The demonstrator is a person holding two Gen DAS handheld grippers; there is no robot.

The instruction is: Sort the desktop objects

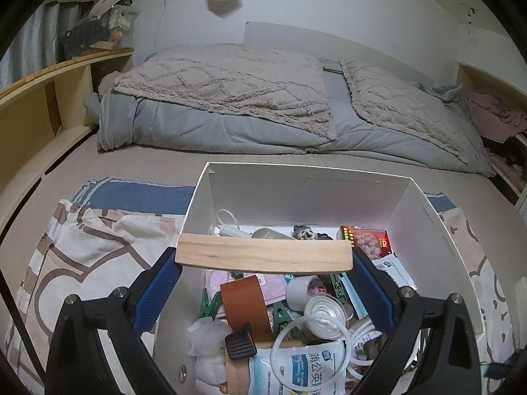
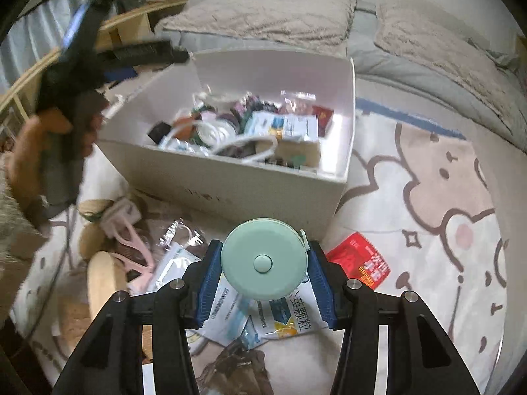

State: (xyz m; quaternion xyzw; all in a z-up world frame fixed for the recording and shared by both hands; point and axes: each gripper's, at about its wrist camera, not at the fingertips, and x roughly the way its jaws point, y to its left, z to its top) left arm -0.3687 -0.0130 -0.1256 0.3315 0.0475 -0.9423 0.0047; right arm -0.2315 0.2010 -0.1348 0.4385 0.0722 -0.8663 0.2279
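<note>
My left gripper (image 1: pixel 264 258) is shut on a light wooden block (image 1: pixel 263 252), held level over the near edge of an open white box (image 1: pixel 296 191). Inside the box lie a brown leather strap (image 1: pixel 245 307), a white tape roll (image 1: pixel 298 291), sachets, green pegs and a red packet (image 1: pixel 369 240). My right gripper (image 2: pixel 263 265) is shut on a round mint-green tape measure (image 2: pixel 263 258), raised above the bed in front of the white box (image 2: pixel 230 184). The left gripper (image 2: pixel 79 75) shows blurred at the upper left of the right wrist view, held by a hand (image 2: pixel 26 151).
Loose items lie on the patterned sheet near the box: white sachets (image 2: pixel 283 316), a red packet (image 2: pixel 360 260), a pink plastic piece (image 2: pixel 131 247), a round wooden piece (image 2: pixel 105 283). Folded grey and beige blankets (image 1: pixel 230 98) lie beyond the box. Wooden shelves (image 1: pixel 49 92) stand left.
</note>
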